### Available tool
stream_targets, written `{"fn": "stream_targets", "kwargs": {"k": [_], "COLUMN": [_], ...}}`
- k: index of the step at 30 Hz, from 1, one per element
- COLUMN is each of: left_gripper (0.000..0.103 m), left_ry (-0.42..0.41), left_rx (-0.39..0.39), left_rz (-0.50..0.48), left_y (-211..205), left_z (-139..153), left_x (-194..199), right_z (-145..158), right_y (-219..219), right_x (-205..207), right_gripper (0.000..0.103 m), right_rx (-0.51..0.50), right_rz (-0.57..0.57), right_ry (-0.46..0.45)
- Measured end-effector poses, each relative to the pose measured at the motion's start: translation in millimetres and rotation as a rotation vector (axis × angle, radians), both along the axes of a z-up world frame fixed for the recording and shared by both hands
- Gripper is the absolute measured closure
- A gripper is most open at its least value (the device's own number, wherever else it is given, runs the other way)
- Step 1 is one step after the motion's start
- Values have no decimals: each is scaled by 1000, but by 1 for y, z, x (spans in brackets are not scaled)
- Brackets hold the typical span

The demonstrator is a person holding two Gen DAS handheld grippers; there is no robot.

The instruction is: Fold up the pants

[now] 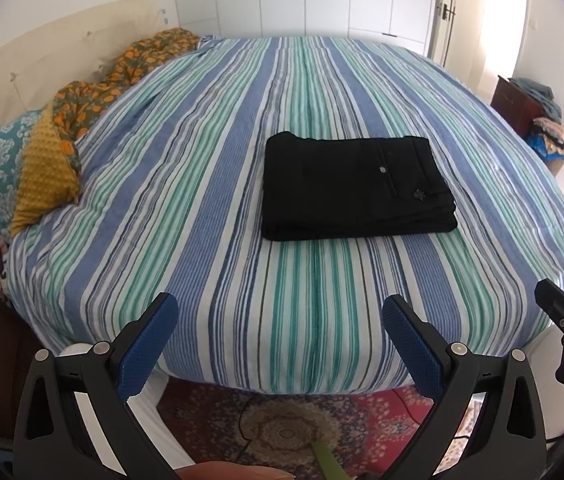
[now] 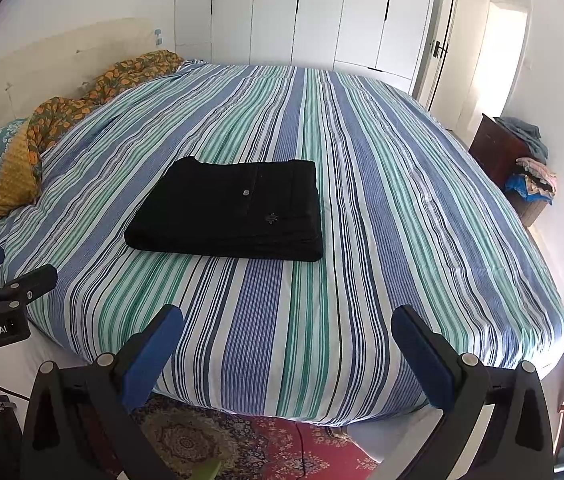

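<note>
Pants [image 1: 355,186] lie folded flat mid-bed, edges squared, stacked layers showing at six o'clock; bare striped cover [image 1: 210,208] all round; left gripper [image 1: 280,322] spread wide, holding nothing; right gripper [image 2: 287,334] likewise, both near the bed's foot edge.

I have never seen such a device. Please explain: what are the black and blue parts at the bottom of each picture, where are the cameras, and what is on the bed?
A person holds a two-finger clamp tool in each hand, and each tool has a wide-angle camera looking forward along its fingers. One picture comes from the left gripper, the other from the right gripper. The blue pads are the fingertips. Both grippers are open and hold nothing; they hang near the foot of the bed. On its striped cover lie black pants, already folded into a neat rectangle. Pillows lie at the left side.
</note>
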State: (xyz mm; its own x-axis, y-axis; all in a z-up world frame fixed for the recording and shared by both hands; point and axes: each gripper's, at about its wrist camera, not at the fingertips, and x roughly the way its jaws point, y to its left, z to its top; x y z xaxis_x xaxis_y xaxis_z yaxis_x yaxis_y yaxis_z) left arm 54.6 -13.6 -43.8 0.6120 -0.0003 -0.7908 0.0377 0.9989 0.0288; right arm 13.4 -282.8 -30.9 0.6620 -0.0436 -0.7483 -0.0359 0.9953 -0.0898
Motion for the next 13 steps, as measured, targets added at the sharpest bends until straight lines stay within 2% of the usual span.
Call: {"fn": "stream_targets", "kwargs": {"k": [5,9,13], "left_gripper": [1,1,1], "left_ry": [3,0,-20], "left_rx": [3,-36,-15], "left_rz": [-4,9,9], "left_y": [-1,5,4], "left_z": [-2,-1,2], "left_x": [0,-1,-2], "right_z": [-2,-4,-6], "right_y": [-1,-2,-3], "right_x": [2,2,2], "right_gripper": [0,0,0], "right_rx": [4,4,7], "right_rz": [-3,-5,-11], "right_ry": [7,11,14]}}
